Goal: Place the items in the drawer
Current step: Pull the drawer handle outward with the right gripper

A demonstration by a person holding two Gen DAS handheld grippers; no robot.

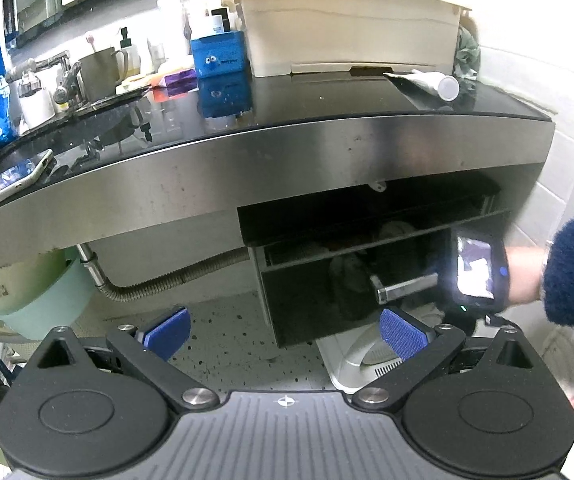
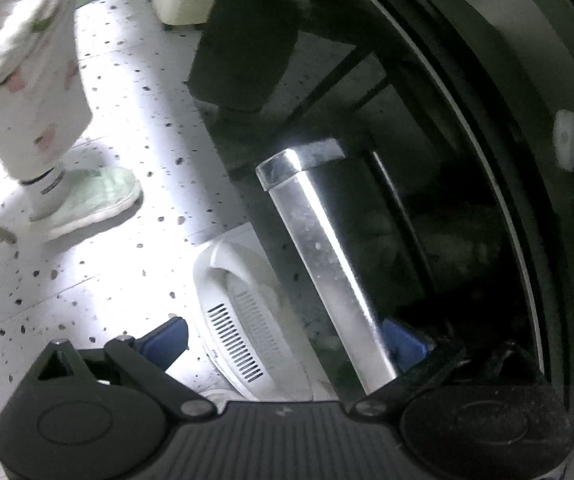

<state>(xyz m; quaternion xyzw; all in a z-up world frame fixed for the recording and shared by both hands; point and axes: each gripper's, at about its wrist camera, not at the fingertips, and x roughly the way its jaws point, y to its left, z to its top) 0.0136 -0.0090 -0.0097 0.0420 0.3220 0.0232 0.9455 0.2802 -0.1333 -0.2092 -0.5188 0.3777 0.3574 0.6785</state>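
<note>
— Right gripper (image 2: 285, 344)? Straddling the drawer's chrome handle (image 2: 327, 264), lower right of frame, jaws apart.

— Left gripper (image 1: 285, 330)? Hovering spread and empty, facing the black drawer (image 1: 319, 292), centre right.

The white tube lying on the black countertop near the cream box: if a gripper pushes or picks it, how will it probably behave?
The white tube lies on its side on the countertop, so a push may roll it. Its round cap end looks smooth, so the pads could slip. It seems small and probably light, though how full it is cannot be told.
</note>
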